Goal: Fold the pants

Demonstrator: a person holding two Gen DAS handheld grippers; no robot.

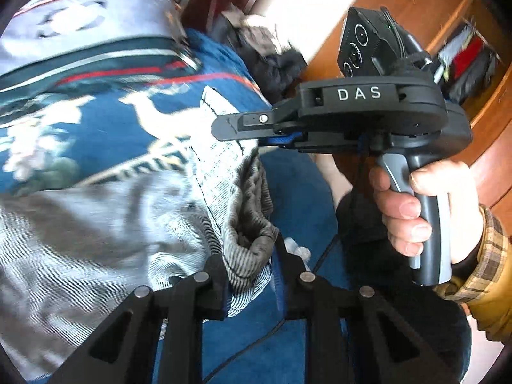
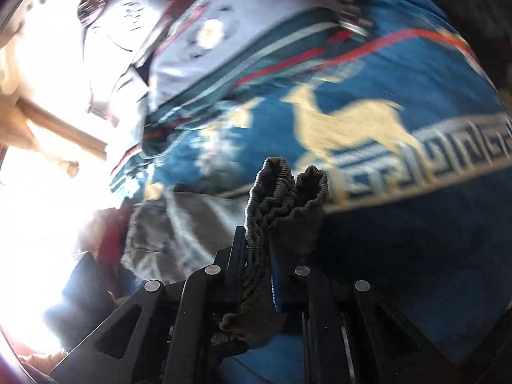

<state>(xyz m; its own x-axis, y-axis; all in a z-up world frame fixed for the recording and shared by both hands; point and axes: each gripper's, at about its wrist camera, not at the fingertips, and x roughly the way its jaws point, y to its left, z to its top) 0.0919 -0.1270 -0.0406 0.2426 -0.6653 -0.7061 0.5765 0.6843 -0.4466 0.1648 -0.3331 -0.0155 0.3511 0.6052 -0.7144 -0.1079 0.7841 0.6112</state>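
Nearest us, our black left gripper (image 1: 248, 275) has its fingers drawn in tight on the ribbed elastic waistband of the grey striped cotton pants (image 1: 134, 233), pinching a bunched fold of it. Our black right gripper (image 2: 259, 268) is likewise clamped on a gathered, crumpled length of the same waistband, which stands up past its fingertips in two loops. From the left wrist view we see the right gripper side-on, marked DAS, its handle in our right hand (image 1: 412, 211) with a plaid cuff. Beyond, the pants spread across a blue bedspread with a cream deer and key-pattern border (image 2: 368, 121). Farther off lie a grey-and-teal striped pillow (image 1: 96, 32) and orange wooden cabinets (image 1: 416, 3).
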